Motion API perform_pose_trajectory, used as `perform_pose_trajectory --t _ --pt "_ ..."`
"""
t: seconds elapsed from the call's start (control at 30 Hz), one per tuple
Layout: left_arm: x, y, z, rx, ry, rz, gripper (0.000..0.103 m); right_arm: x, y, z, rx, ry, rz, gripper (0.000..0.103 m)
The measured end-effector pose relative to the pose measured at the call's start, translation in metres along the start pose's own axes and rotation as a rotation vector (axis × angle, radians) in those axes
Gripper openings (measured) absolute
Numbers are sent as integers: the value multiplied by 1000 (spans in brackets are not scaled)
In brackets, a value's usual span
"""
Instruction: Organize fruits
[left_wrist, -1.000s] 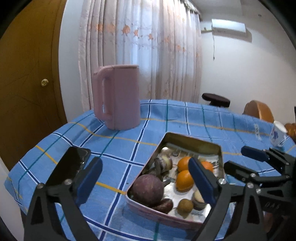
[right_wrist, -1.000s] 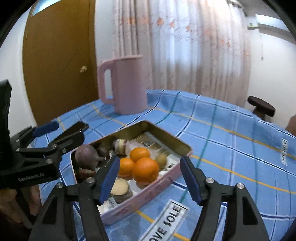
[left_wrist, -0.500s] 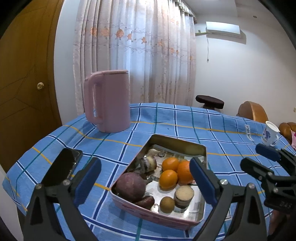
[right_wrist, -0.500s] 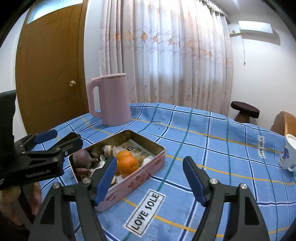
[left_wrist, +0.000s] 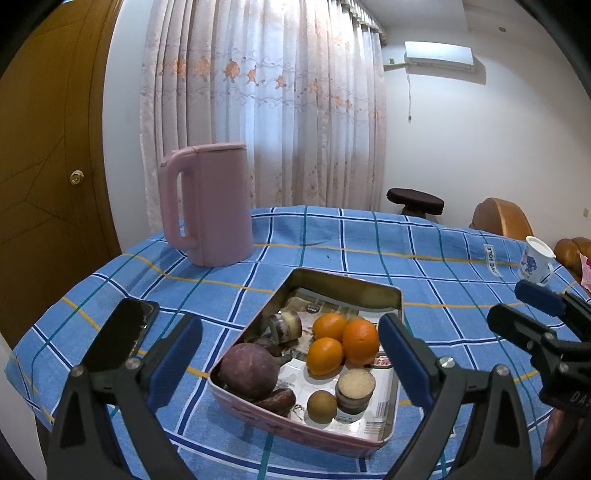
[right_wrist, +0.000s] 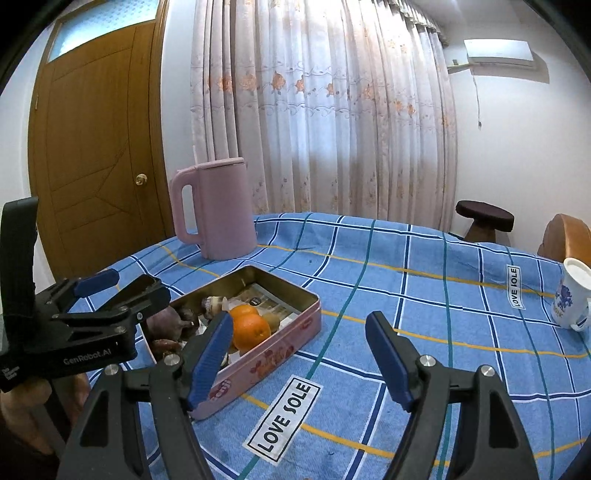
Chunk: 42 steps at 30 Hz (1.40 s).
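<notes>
A room in a home

A table (left_wrist: 424, 258) with a blue checked cloth fills the middle. Long flowery curtains (left_wrist: 266, 110) hang behind it, a brown wooden door (left_wrist: 48, 166) stands at the left, and an air cooler (left_wrist: 437, 55) sits high on the white wall at the upper right. A pink jug (left_wrist: 210, 206), a mug (left_wrist: 535, 260) and a tin (left_wrist: 347, 288) of fruit sit on the cloth, with a stool (left_wrist: 415, 197) and chair (left_wrist: 502, 218) behind.

My left camera looks down from close over the near edge of the table (left_wrist: 424, 258) into the tin (left_wrist: 343, 284), my right from further right, both sharing the jug (right_wrist: 218, 210).
</notes>
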<state>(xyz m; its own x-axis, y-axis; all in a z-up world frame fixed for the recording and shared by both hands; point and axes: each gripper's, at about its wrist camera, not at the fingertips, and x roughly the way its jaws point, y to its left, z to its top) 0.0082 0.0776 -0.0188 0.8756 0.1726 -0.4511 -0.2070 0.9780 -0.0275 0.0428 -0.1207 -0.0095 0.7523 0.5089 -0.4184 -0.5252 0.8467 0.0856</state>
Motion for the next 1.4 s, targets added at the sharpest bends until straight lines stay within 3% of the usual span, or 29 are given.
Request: perform_pose_trajectory --t 1.4 --pt "-11 -13 1 38 -20 -5 103 -14 -11 -1 18 -42 -15 76"
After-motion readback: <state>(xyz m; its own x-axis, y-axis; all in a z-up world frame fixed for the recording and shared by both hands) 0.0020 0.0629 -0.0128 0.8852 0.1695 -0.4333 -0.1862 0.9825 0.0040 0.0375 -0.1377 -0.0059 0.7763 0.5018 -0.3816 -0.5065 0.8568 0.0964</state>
